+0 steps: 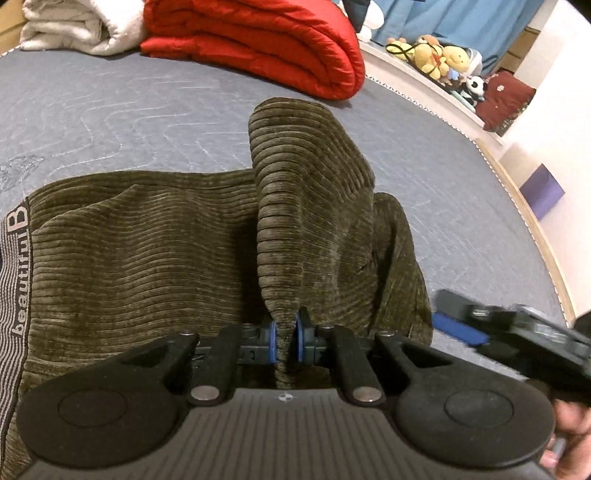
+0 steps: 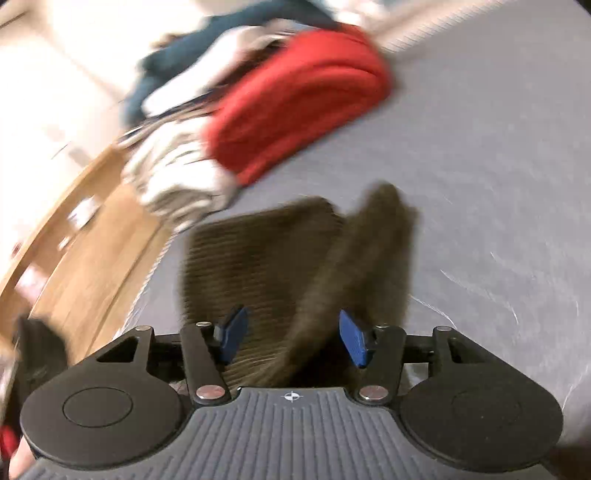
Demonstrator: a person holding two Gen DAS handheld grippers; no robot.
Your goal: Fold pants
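Observation:
Olive-green corduroy pants (image 1: 147, 258) lie spread on the grey quilted mattress (image 1: 110, 110), with a striped lettered waistband (image 1: 14, 280) at the left edge. My left gripper (image 1: 287, 338) is shut on a raised ridge of the pants, which stands up as a tall fold (image 1: 306, 177). In the blurred right wrist view the same pants (image 2: 258, 266) sit ahead of my right gripper (image 2: 291, 336). Its blue pads (image 2: 352, 338) stand well apart, with a flap of cloth (image 2: 354, 258) between them that neither pad presses. The right gripper (image 1: 452, 314) also shows at the pants' right edge.
A folded red quilt (image 1: 258, 48) and a rolled white blanket (image 1: 74, 26) lie at the far side of the mattress. Stuffed toys (image 1: 439, 55) line a ledge at the back right. The wooden bed frame (image 2: 92, 240) runs along the left. A hand (image 1: 572, 435) shows at the lower right.

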